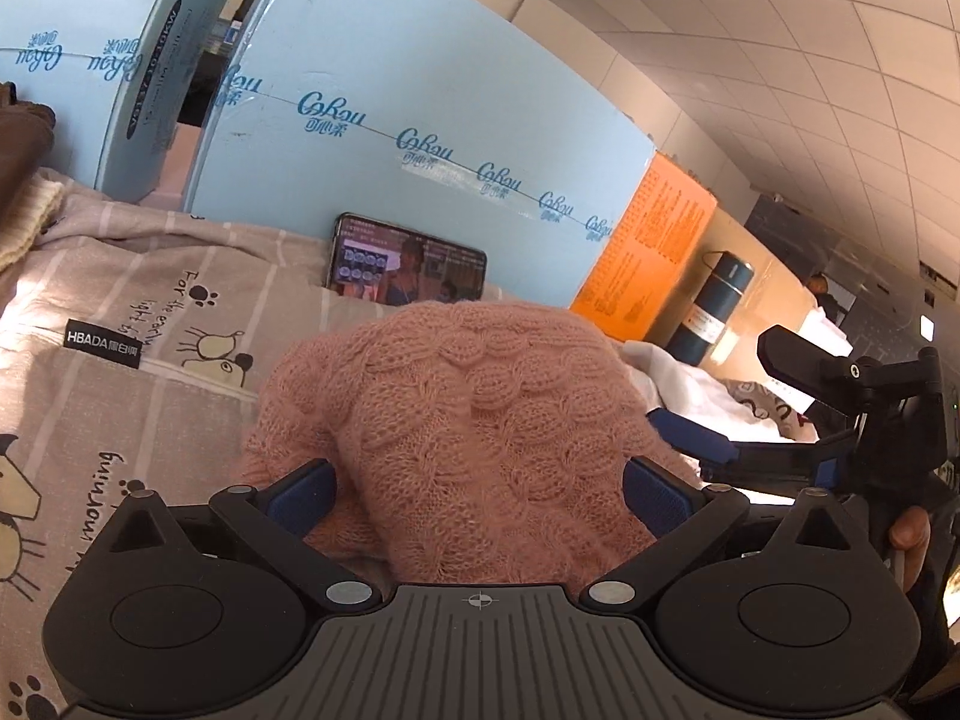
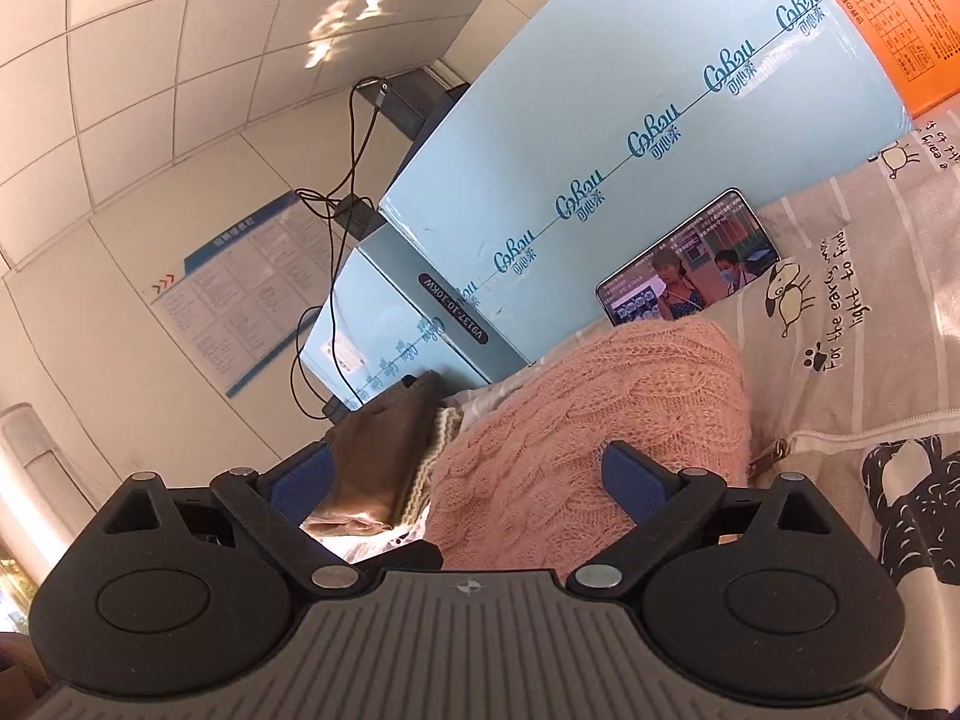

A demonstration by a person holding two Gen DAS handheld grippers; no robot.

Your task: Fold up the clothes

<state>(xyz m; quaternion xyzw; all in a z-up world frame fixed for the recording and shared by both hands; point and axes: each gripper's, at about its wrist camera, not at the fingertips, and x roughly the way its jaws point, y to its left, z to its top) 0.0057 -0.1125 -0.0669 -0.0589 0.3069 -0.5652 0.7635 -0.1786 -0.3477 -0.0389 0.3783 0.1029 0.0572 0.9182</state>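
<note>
Left wrist view: I see a pink knit sweater (image 1: 468,420) bunched straight ahead of my left gripper (image 1: 477,495), lying on a printed sheet (image 1: 150,300).
Left gripper state: its blue pads (image 1: 303,495) stand wide apart with the knit filling the space between them. I cannot tell whether they press on it.
Right wrist view: the same sweater (image 2: 576,438) sits ahead and slightly to the right of my right gripper (image 2: 474,477).
Right gripper state: its jaws stand wide. The right-hand pad (image 2: 633,477) lies against the knit, the other pad is over a brown garment (image 2: 384,456); nothing is pinched.
Sweater position: heaped on the sheet, just in front of a phone (image 1: 408,267) that leans on a pale blue box (image 1: 420,120).
Key relation: both grippers face the sweater from the near side. In the left view the right gripper (image 1: 690,438) sits just beside the sweater's right edge.
Long axis: in the right view the bundle runs from near the jaws away toward the phone. I judge this roughly, as the cloth is crumpled.
Nearer hand: I judge the left, since the knit reaches deep between its jaws.
Beside it: the brown garment rests on a cream knit (image 2: 432,450), touching the sweater's left side in the right view.
Risk: I think closing the right jaws here could catch the brown garment too.
</note>
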